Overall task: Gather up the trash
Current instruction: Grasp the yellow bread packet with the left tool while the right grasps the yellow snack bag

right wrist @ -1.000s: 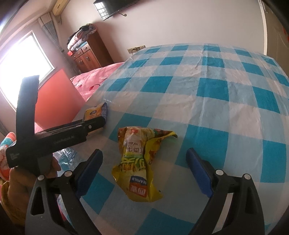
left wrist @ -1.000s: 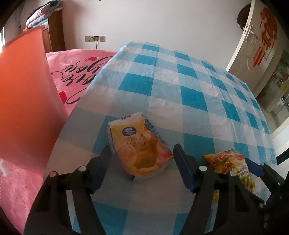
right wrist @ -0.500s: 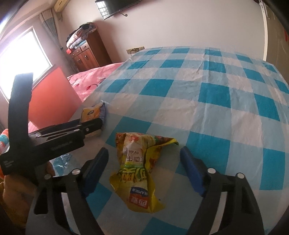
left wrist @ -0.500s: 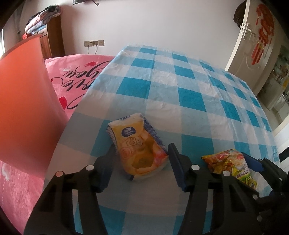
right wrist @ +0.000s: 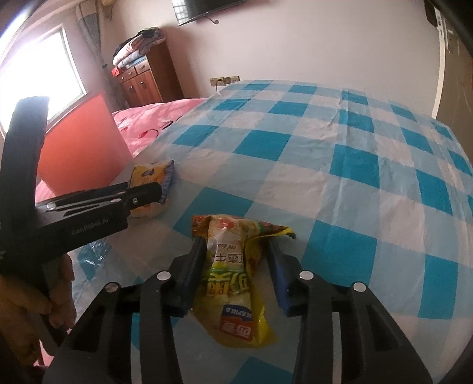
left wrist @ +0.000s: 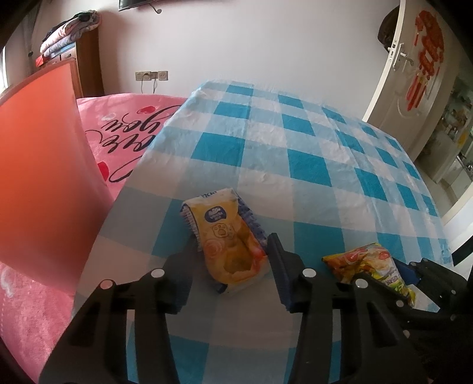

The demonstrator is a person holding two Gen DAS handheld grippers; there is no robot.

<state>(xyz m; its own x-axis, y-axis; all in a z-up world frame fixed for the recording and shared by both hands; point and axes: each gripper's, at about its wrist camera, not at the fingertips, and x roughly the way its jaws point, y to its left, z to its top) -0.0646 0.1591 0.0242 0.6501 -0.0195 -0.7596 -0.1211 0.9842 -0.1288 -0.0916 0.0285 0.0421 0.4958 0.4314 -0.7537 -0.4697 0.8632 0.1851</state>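
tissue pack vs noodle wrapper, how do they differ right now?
The tissue pack is pale yellow, puffy, with a torn hole; the noodle wrapper is crumpled, brighter yellow with green print. The pack sits between the left gripper fingers, the wrapper between the right gripper fingers. Both jaws have just been closing. Both lie on the checked tablecloth.

— Walls?

— Plain pale wall [left wrist: 266,44], a white double socket plate [left wrist: 151,76] low down with a cord plugged in, a dark flat screen [right wrist: 207,9] mounted high.

— Furniture?

— Brown wooden drawer cabinet [right wrist: 142,79] with folded blankets [right wrist: 136,48] on top; pink bedspread with black script [left wrist: 127,130]; orange-red flat panel [left wrist: 38,177] beside it; blue-and-white checked plastic tablecloth [left wrist: 295,165].

— Openings, light?

— Bright window [right wrist: 38,76], overexposed. White door with metal handle and red hanging ornament [left wrist: 422,73], standing open.
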